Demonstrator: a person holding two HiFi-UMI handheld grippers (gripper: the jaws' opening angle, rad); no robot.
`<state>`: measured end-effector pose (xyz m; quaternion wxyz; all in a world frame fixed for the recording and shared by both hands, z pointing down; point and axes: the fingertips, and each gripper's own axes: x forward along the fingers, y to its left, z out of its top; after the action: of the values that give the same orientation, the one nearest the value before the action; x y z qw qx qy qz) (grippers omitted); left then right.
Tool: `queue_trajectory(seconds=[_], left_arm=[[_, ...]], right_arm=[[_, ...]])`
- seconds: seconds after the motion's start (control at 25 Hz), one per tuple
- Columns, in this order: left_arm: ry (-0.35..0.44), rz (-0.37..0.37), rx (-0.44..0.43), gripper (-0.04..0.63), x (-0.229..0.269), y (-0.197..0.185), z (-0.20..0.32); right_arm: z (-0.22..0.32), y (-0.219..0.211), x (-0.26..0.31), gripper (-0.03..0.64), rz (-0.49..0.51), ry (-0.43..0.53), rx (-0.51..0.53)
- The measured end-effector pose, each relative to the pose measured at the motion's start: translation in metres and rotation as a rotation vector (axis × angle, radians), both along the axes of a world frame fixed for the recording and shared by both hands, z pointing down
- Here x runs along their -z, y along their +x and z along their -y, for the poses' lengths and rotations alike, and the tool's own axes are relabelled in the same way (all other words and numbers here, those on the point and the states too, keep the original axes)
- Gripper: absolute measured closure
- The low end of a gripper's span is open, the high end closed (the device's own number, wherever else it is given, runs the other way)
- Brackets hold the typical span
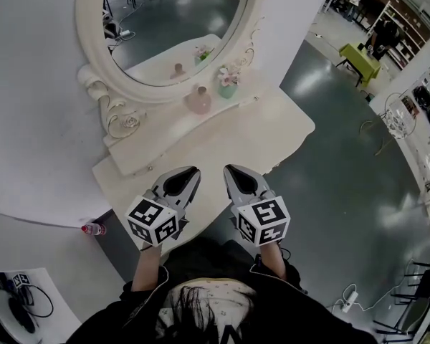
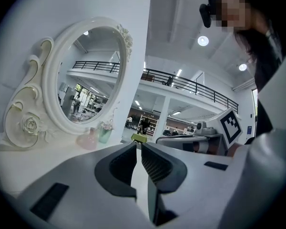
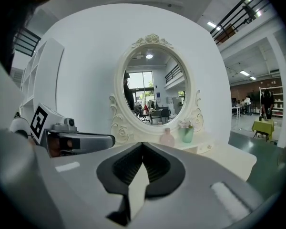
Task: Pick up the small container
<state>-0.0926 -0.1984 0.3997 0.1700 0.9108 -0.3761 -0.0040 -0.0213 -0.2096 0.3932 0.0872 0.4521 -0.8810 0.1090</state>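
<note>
White dressing table [image 1: 222, 138], oval mirror [image 1: 172, 20] at its back. Left gripper [image 1: 192, 172] and right gripper [image 1: 231, 170] are both fully closed and empty, over the table's near edge. The small container [image 1: 198, 100], apparently the pink one, stands under the mirror near a green vase [image 1: 228, 86].

Advice: open one gripper before reaching, and stay clear of the vase.

Gripper views show the pads meeting. Only the head view shows the bare table between the gripper tips and the container.
</note>
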Motion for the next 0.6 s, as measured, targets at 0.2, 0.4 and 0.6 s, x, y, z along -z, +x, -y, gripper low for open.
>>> queue_trajectory(seconds=[0.2, 0.4, 0.6], left_arm=[[-0.017, 0.002, 0.017, 0.584, -0.007, -0.005, 0.009], [-0.029, -0.005, 0.059, 0.584, -0.011, -0.014, 0.025], [-0.048, 0.003, 0.126, 0.584, -0.02, -0.023, 0.045]], right_arm=[[0.016, -0.008, -0.001, 0.606, -0.015, -0.003, 0.029], [0.036, -0.02, -0.005, 0.606, -0.018, -0.01, 0.079], [0.067, -0.024, -0.013, 0.606, -0.018, -0.022, 0.126]])
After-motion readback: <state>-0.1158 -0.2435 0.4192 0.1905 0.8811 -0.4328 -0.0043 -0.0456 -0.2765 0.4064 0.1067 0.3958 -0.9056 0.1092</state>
